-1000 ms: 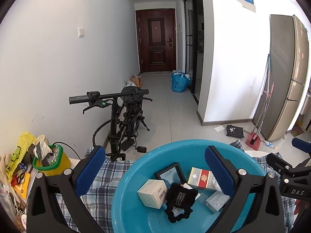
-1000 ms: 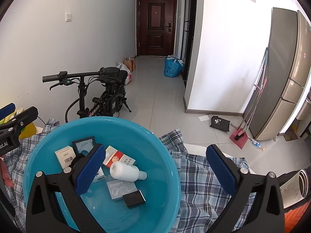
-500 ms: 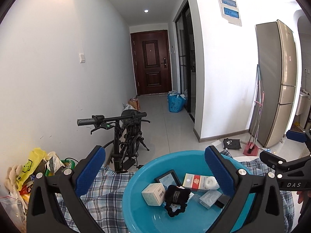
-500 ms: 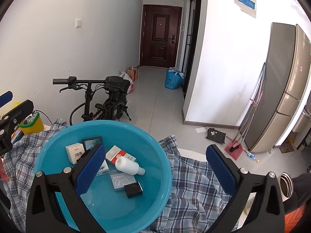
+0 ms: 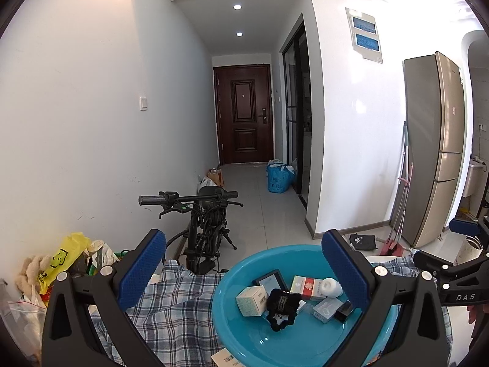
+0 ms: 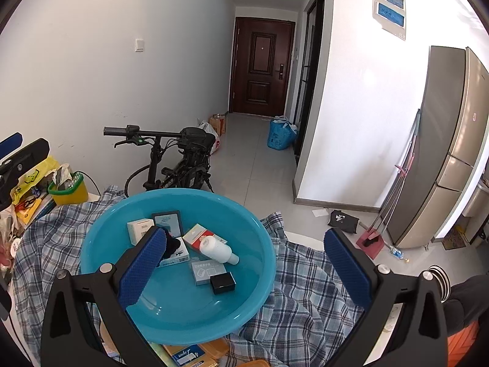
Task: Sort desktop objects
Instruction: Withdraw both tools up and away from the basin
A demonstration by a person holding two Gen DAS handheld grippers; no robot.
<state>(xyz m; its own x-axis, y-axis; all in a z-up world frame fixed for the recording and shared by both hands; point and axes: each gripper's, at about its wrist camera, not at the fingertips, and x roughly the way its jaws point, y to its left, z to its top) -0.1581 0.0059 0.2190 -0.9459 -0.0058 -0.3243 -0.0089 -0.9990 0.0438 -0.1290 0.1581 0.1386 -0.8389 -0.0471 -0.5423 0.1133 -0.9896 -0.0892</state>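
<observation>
Seven small items lie loose in the blue plastic basin (image 6: 101, 244), which sits on a plaid cloth (image 6: 305, 293) over the desk. Both claws hang above it, empty, jaws spread wide: the left gripper (image 5: 244, 272) over the basin's left half, the right gripper (image 6: 244, 269) over its right rim.

Inside the basin, toward its far wall: a white carton with barcode (image 6: 139, 229) and a dark-framed flat tablet-like device (image 6: 167, 220). At centre: a red-and-white carton (image 6: 198, 235) with a white plastic bottle (image 6: 217, 249) lying on its side, touching it. A black scrunchie (image 5: 280, 305) rests just beside the white carton. Nearer the front: a grey flat box (image 6: 204, 270) with a small black box (image 6: 222, 283) touching its corner.

Handling, as judged:
- Cartons: light, stiff, crushable; pinch across the narrow faces.
- Bottle: smooth, round, likely to roll; grip mid-body across the axis.
- Scrunchie: soft, compresses; any bite holds.
- Flat device: probably the heaviest and most fragile; lies low, so take it by an edge.
- Black box: small, rigid; easy top pinch.
</observation>
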